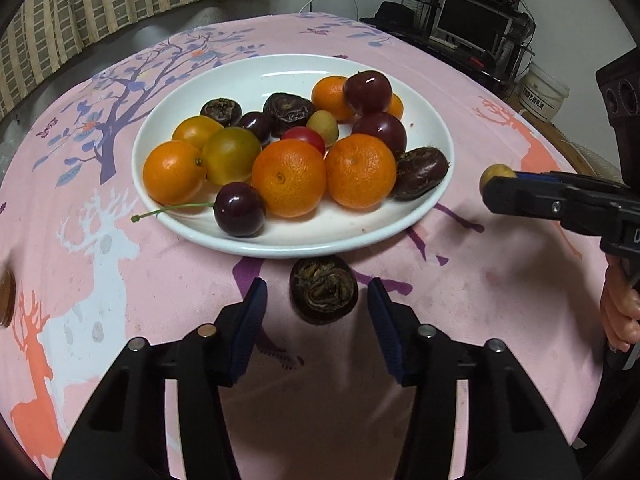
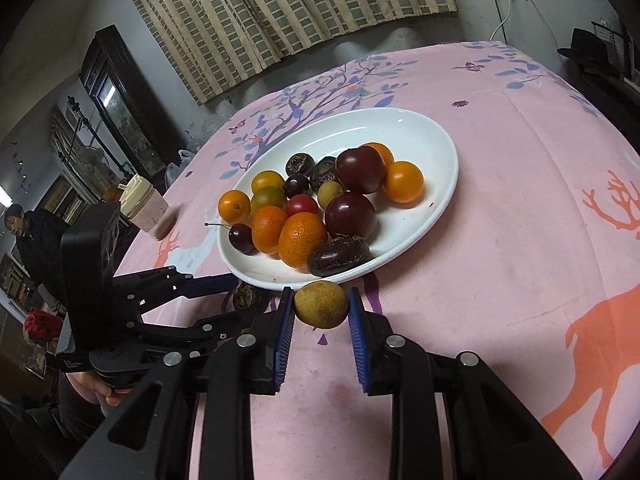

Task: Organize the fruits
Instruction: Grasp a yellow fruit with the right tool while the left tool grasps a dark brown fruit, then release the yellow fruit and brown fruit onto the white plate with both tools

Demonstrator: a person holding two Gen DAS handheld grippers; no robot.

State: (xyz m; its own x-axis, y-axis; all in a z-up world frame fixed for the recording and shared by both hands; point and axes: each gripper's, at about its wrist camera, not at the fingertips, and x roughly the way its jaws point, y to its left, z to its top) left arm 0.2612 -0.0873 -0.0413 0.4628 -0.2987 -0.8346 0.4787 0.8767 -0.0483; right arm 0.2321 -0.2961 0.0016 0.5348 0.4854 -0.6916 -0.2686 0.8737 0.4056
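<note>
Gathering strays toward the white plate (image 1: 440, 136): right gripper (image 2: 321, 303) clenches a yellow-green fruit (image 2: 320, 303); left gripper (image 1: 318, 292) straddles a dark water chestnut (image 1: 322, 290) on the counter (image 1: 500, 300), pads not yet touching.

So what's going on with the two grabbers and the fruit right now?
Right gripper shut on yellow-brown fruit. Left gripper open around dark wrinkled fruit beside plate. Nothing blocking.
</note>
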